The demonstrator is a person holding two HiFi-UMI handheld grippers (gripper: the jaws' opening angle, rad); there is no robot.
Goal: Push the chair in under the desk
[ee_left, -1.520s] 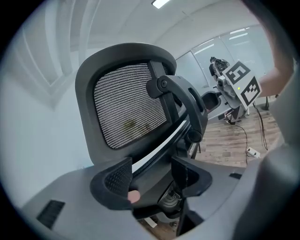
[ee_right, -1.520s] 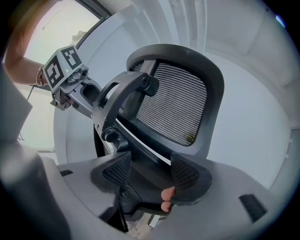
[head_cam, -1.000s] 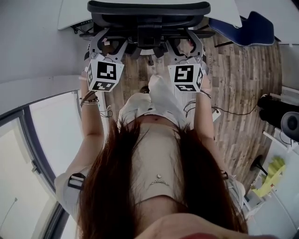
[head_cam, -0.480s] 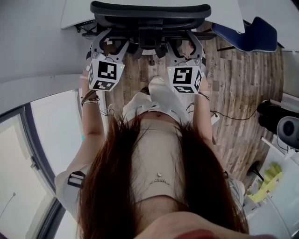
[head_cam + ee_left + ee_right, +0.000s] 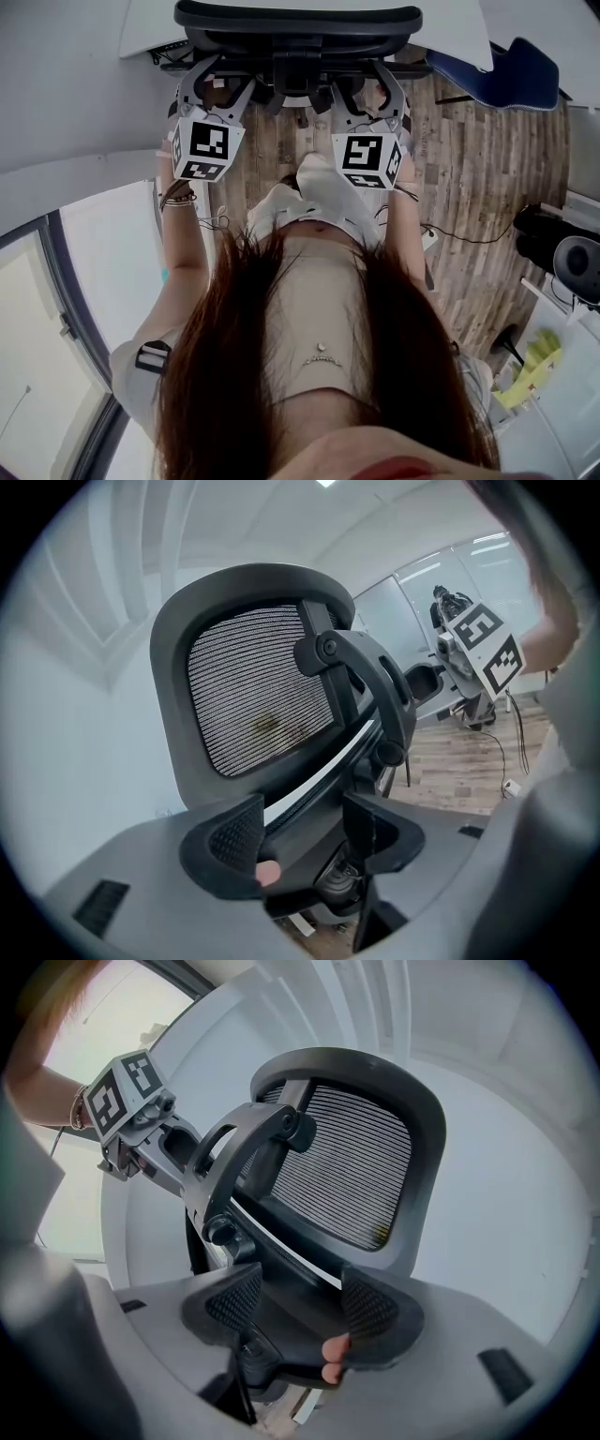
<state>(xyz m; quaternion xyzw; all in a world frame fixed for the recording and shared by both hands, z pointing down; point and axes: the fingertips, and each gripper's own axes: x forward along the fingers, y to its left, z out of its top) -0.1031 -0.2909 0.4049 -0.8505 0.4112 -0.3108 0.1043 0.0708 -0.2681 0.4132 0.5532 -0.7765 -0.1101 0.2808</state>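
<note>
We look steeply down on the chair, which stands backed toward us at the near edge of the white counter, about midway along it, its dark top rail overlapping that edge. Both grippers reach up to the rear of the backrest, one on each side of the central spine. The left gripper has its jaws apart, and its own view shows the lower frame below the mesh back in the gap between them. The right gripper is likewise spread wide, with the same lower frame framed between its jaws. Neither is clamped on anything, and we cannot tell whether the jaw tips touch the frame. A blue chair sits by the counter's right end, on the wood floor.
</note>
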